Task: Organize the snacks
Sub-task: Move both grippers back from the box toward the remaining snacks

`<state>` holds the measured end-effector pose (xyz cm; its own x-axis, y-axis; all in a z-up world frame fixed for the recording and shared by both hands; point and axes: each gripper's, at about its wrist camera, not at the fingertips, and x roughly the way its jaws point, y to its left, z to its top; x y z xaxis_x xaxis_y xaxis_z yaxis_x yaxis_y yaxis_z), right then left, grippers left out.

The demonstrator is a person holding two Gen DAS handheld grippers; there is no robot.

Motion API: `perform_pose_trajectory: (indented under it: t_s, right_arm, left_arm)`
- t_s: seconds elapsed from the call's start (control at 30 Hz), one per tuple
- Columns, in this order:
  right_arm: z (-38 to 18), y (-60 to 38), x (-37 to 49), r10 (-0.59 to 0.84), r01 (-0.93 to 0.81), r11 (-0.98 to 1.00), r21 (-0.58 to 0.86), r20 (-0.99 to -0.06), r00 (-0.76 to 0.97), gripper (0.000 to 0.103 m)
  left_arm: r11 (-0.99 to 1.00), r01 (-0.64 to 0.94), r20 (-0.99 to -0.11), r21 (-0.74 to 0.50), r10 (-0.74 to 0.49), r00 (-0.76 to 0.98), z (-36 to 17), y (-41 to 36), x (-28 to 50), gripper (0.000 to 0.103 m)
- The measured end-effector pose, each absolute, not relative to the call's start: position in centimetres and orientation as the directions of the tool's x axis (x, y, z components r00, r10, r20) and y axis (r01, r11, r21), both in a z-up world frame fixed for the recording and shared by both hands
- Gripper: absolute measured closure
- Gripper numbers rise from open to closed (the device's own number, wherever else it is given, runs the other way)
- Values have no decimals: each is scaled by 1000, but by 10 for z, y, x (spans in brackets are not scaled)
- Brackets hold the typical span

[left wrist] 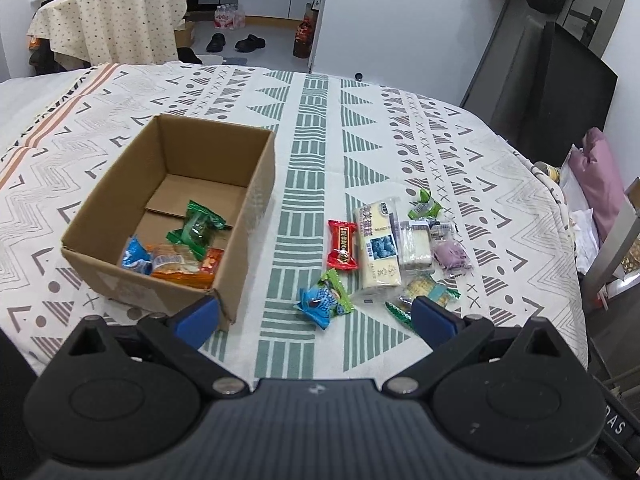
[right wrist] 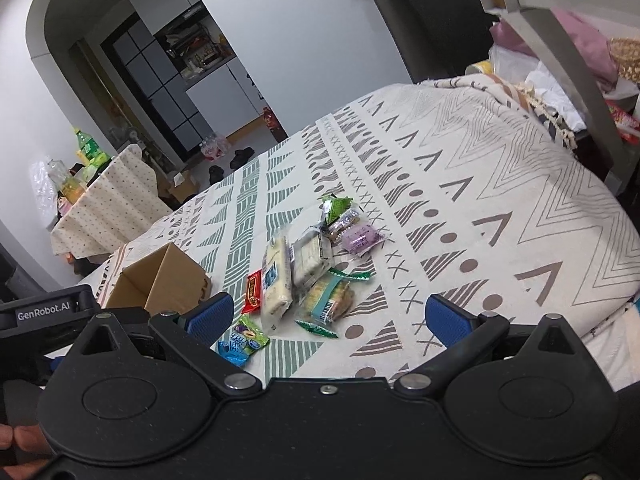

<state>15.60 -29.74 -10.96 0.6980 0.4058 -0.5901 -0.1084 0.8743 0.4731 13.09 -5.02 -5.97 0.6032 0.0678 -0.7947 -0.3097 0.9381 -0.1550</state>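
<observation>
Both tools empty and spread wide right now: left tool (left wrist: 316, 316) hovering low between the cardboard box (left wrist: 256, 184) and the loose pile, right tool (right wrist: 328, 316) hanging back over the near edge of the bench (right wrist: 500, 184). Box already holding a green packet (left wrist: 197, 227), a blue one (left wrist: 135, 258) and an orange one (left wrist: 180, 266); everything else still out on the patterned cloth just right of it. Closest grab for the left tool looks like the blue-and-green packet (left wrist: 325, 299) sitting almost between its fingers, apart from the rest, so probably the easy pick. Best to come straight down, pinch across the puffy middle rather than the crimped ends, and lift clear before swinging left over the box wall. Crinkly wrappers likely to slip, so a firm close, then a drop well inside the box rather than on the rim. Red packet (left wrist: 342, 245) and the long cream bar (left wrist: 378, 250) touching each other, so worth taking the red one from its free left side. Harder to read: the clear-wrapped stuff around the purple packet (left wrist: 452, 254) overlaps a lot, no telling how many pieces. Biscuit pack (left wrist: 424, 292) partly hidden behind the left tool's finger. Box mostly cut off in the right view, contents not visible there.
</observation>
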Motion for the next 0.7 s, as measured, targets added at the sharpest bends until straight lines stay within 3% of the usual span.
perform_pose_trajectory:
  t_s: [0.2,0.4,0.53,0.7]
  right_arm:
    - [-119,-299,165,428,-95,857,506,-597,679,2]
    - [-133,-297,179,473,-84,825,559,-602,643,14]
    - [-143,-294,190,505,-79,806,587,-612,609,20]
    - [-160,-288,207,529,-48,788,614,-634,564,28]
  left_arm:
    - [932,-324,-797,-164,69,600,-72,-54,142,3]
    - [927,-335,-803,-170,67,593,-86,-54,154,15]
    - [920,-342,-819,-193,40,572,-101,-51,165,29]
    - [910,-363,-843,-199,30,538,-123,-47,179,36]
